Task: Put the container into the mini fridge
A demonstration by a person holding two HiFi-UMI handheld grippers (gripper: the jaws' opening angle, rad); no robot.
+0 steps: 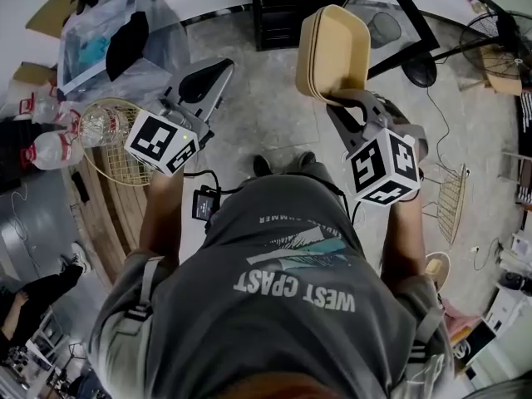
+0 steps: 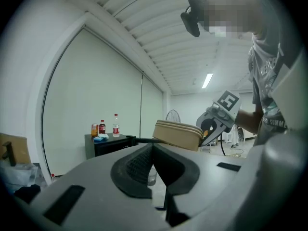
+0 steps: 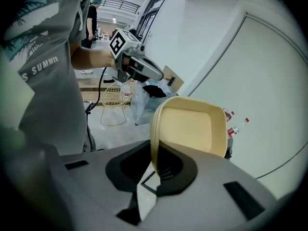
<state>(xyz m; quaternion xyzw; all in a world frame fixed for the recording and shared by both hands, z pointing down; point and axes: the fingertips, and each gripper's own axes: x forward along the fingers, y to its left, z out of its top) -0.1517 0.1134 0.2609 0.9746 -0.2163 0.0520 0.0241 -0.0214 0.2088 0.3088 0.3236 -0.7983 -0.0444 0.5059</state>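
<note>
My right gripper (image 1: 337, 98) is shut on the rim of a tan, rounded-rectangle container (image 1: 332, 50), holding it on edge above the floor at the upper middle of the head view. In the right gripper view the container (image 3: 192, 126) stands up from the jaws (image 3: 155, 150), its rim clamped between the pads. My left gripper (image 1: 208, 77) hangs to the left of it, shut with nothing in it. The left gripper view looks along the closed tips (image 2: 152, 145) and shows the container (image 2: 178, 134) and the right gripper beyond. A black mini fridge (image 2: 108, 144) with bottles on top stands by the wall; its door is not visible.
A gold wire basket (image 1: 116, 144), plastic bottles (image 1: 50, 148) and a clear plastic bin (image 1: 108, 32) lie at the left. A black cabinet (image 1: 291, 7) is straight ahead. A floor fan (image 1: 499, 40) and a wire chair (image 1: 453, 198) stand at the right, with cables on the floor.
</note>
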